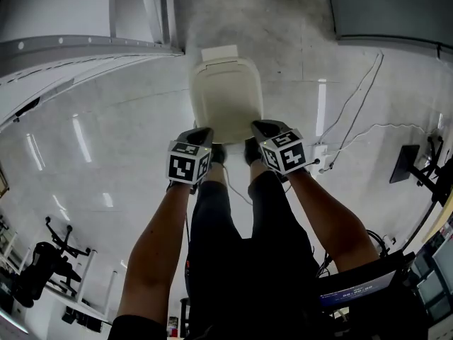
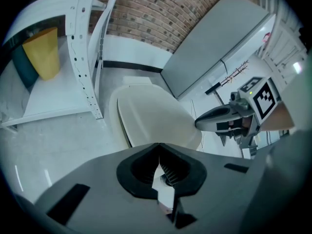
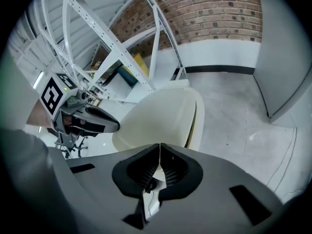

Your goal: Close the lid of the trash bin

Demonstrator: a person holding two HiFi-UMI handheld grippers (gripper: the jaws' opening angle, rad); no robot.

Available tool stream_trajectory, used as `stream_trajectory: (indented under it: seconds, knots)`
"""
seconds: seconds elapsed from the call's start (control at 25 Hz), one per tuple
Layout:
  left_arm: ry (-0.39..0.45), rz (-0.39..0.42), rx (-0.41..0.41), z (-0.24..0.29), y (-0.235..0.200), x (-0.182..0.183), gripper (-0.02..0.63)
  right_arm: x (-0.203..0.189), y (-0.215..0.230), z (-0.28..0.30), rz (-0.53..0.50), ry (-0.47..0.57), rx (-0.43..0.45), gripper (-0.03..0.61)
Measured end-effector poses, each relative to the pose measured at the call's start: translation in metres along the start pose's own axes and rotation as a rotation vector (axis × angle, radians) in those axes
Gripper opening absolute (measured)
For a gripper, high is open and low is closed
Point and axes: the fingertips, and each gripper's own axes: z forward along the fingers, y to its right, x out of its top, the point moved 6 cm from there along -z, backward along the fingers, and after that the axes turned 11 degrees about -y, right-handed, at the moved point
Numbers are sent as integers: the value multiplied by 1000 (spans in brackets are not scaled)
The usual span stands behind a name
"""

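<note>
A cream trash bin (image 1: pixel 226 98) stands on the pale floor in front of me, its lid (image 2: pixel 156 121) lying low over the body. A thin dark gap shows along the lid's side edge (image 3: pixel 197 118). The hinge block (image 1: pixel 219 52) is at the far end. My left gripper (image 1: pixel 205 132) hovers at the bin's near left corner, jaws shut with nothing between them. At the near right corner my right gripper (image 1: pixel 260 126) is also shut and empty. Each gripper sees the other beside the lid: the right gripper (image 2: pixel 212 122) and the left gripper (image 3: pixel 102 123).
White metal shelving (image 1: pixel 85 48) runs along the left, with a yellow object (image 2: pixel 44 50) on a low shelf. A grey panel (image 1: pixel 389 9) stands at the back right before a brick wall (image 3: pixel 214 13). Cables and a power strip (image 1: pixel 322 154) lie to the right. My shoes (image 1: pixel 219 154) are just behind the bin.
</note>
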Motion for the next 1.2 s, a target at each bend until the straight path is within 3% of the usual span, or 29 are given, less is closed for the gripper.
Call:
stream_trajectory:
  seconds: [0.16, 0.52, 0.72, 0.96, 1.2]
  knots:
    - [-24, 17, 10, 18, -9, -8, 0, -6, 4, 21, -34, -22, -7, 9]
    - [-75, 195, 90, 39, -10, -18, -2, -14, 12, 42, -35, -28, -20, 9]
    - [-81, 166, 97, 47, -15, -18, 0, -13, 13, 47, -101, -33, -33, 9]
    - [-54, 131, 93, 37, -11, -18, 0, -10, 10, 43, -87, -42, -22, 9]
    - [96, 130, 71, -6, 10, 6, 0, 28, -5, -14, -170, 84, -20, 9]
